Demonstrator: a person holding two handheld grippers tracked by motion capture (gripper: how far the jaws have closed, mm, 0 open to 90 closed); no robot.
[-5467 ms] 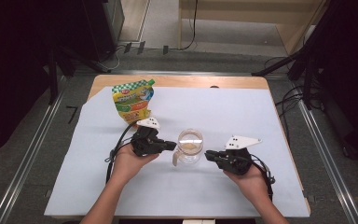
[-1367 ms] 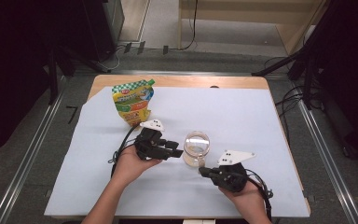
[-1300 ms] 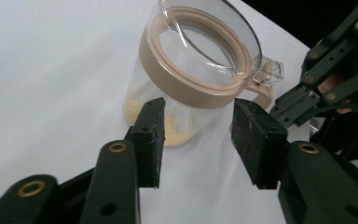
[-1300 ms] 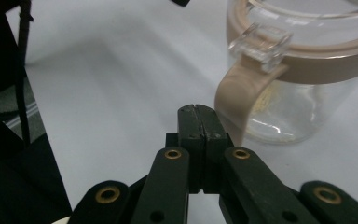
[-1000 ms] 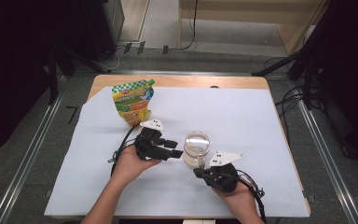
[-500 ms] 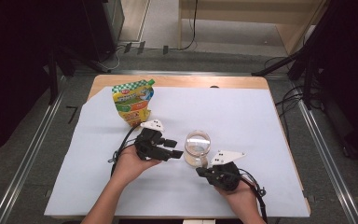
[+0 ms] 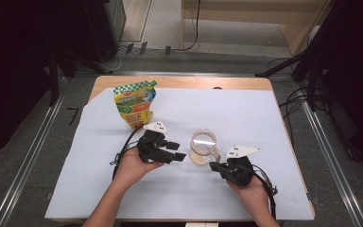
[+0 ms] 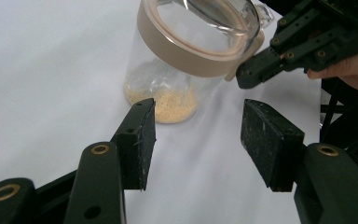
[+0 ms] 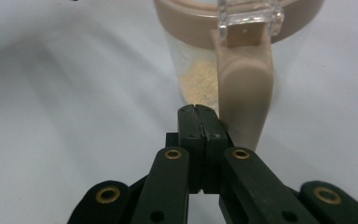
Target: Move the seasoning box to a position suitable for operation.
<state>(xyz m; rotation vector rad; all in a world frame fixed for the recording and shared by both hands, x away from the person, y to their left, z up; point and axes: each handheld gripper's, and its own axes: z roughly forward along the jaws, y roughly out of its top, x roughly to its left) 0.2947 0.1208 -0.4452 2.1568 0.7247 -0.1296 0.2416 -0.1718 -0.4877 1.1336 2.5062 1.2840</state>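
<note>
At the left of the table, near its far edge, a yellow and green snack pouch point(image 7: 134, 104) stood upright on the white cloth point(image 7: 264, 123), well apart from the work and untouched.

The left gripper point(image 7: 179, 156) was held low over the cloth, its jaws spread wide with nothing between them, pointing toward the person's right. In the left gripper view the clear jar point(image 8: 186, 60) stood ahead of the jaws and slightly to their left, near but not within the gap. A thin layer of tan granules point(image 8: 168, 103) covered its base.

The jar point(image 7: 203, 146) stood upright near the middle of the table, between the two grippers, its long axis vertical. A tan collar point(image 8: 186, 58) ringed its mouth under a clear lid.

The right gripper point(image 7: 213, 166) lay just beside the jar on the person's near right, jaws pressed together and empty. In the right gripper view its tips point(image 9: 198, 112) met the lower end of the tan latch lever point(image 9: 245, 88), which hung down the jar's side below the clear hinge; contact appeared likely but could not be confirmed.

Judgement: the right gripper was the nearer one and was set against the lever, whose long axis ran down the jar wall. The next move appeared to turn on pushing that lever, with the open left gripper placed to steady the jar.
</note>
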